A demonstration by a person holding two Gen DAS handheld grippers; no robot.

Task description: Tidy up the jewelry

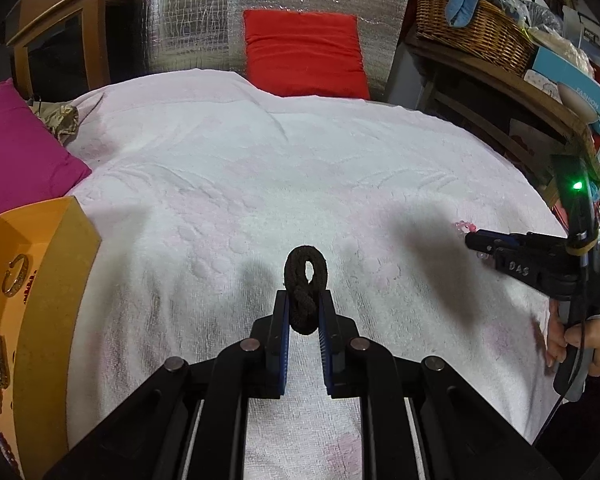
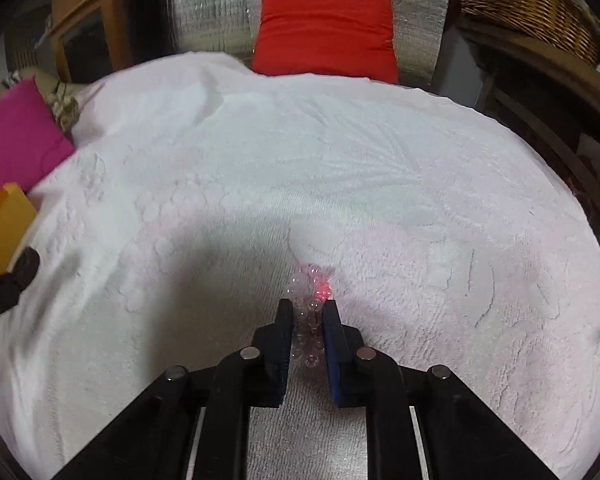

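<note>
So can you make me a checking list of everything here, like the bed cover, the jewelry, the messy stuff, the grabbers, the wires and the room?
Surface: white towel, wrinkled.
Job's things: black cord loop; pink bead bracelet; orange box at left with jewelry inside.
Clutter: nothing seen on the towel.
Grippers: left gripper shut on the cord loop; right gripper shut on the bead bracelet.
Cables: black cable below the right hand.
Surroundings: red cushion, magenta cushion, wicker basket.

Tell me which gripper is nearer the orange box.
Left. The left gripper, jaws shut on a black hair tie, sits beside the orange box; the right gripper is far across the towel.
</note>
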